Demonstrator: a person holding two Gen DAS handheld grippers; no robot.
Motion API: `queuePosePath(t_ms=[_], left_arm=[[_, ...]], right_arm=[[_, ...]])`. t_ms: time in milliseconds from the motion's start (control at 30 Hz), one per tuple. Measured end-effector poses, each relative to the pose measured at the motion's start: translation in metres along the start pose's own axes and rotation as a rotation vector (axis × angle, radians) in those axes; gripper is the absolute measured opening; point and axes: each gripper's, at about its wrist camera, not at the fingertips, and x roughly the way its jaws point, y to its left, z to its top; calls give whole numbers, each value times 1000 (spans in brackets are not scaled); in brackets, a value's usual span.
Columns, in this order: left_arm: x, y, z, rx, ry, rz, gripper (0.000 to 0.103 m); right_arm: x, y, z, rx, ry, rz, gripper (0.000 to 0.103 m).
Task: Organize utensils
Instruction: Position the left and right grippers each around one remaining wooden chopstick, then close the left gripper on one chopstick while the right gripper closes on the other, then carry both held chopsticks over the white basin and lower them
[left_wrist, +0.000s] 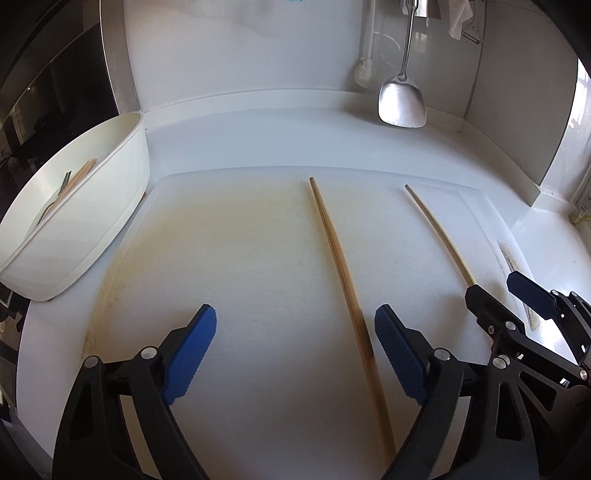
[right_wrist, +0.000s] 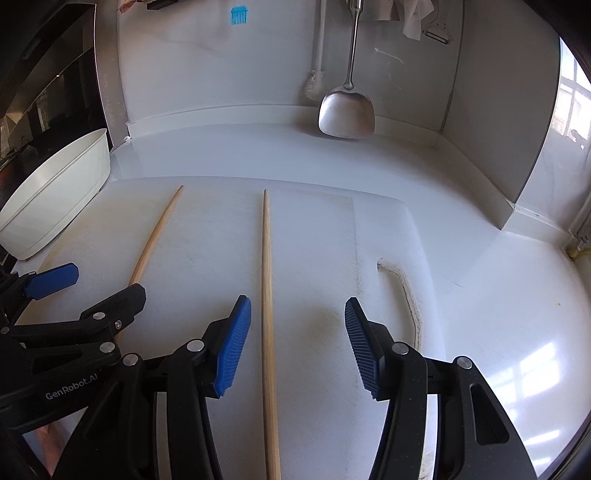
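Chopsticks: two lie apart on the white cutting board (left_wrist: 229, 236), a darker chopstick (left_wrist: 341, 258) mid-frame, a paler chopstick (right_wrist: 266, 295) right. Left gripper (left_wrist: 295, 354) and right gripper (right_wrist: 297, 347) are both spread, each straddling one. At left, a white bin (left_wrist: 92, 221) holds one fork (left_wrist: 59, 194).

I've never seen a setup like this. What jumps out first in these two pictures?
Two long wooden chopsticks lie apart on the white cutting board: the darker chopstick between the open left gripper's blue fingers, the paler chopstick between the open right gripper's. To the left, a white tub already holds a fork and other utensils. A steel spatula hangs at the back wall.
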Motion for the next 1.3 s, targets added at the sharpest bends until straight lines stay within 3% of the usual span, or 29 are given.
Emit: queuePosePath(t_ms=[233, 333, 400, 467, 933, 1300], left_arm=[[-5, -10, 2, 27, -8, -32, 45], [-6, -14, 2, 38, -5, -49, 28], [-7, -16, 3, 43, 2, -62, 13], [-6, -17, 3, 39, 12, -72, 8], [-18, -1, 7, -32, 32, -153, 7], [-76, 36, 43, -95, -5, -108, 7]], right_arm=[[1, 6, 1, -25, -4, 47, 27], [2, 8, 3, -36, 1, 59, 20], [3, 11, 3, -47, 7, 69, 10], [3, 13, 4, -58, 10, 65, 6], [-5, 6, 3, 26, -6, 106, 6], [-49, 28, 47, 27, -86, 203, 6]])
